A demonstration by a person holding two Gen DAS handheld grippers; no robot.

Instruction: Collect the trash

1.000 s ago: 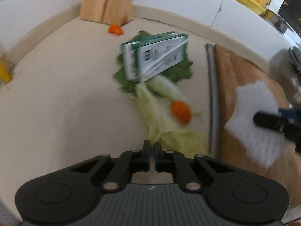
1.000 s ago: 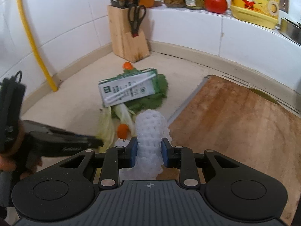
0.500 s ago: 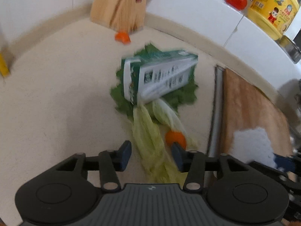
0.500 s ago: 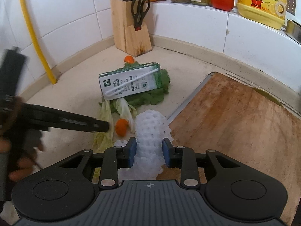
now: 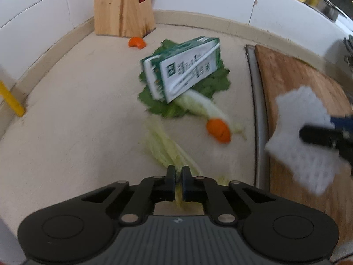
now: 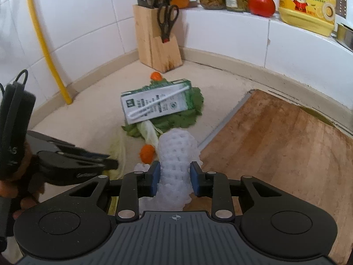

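Note:
My left gripper (image 5: 178,170) is shut on the near end of a pale yellow-green cabbage leaf (image 5: 163,145) lying on the beige counter. Beyond it, a green and white drink carton (image 5: 187,72) with a straw rests on a dark green leaf (image 5: 211,84). A white cabbage stalk (image 5: 198,106) and an orange carrot piece (image 5: 218,130) lie beside the leaf. A second carrot piece (image 5: 136,42) sits near the knife block. My right gripper (image 6: 174,172) is shut on a white foam fruit net (image 6: 176,150) at the cutting board's left edge. The left gripper (image 6: 112,165) shows at the left of the right wrist view.
A wooden knife block (image 6: 156,48) with scissors stands in the back corner. The wooden cutting board (image 6: 286,150) fills the right side. A yellow pipe (image 6: 44,44) runs down the left wall. Jars, a tomato (image 6: 261,5) and a yellow oil bottle (image 6: 306,0) stand on the tiled ledge.
The left gripper opened over the cabbage leaf and then shut on its near end. The right gripper kept still with the foam net in it.

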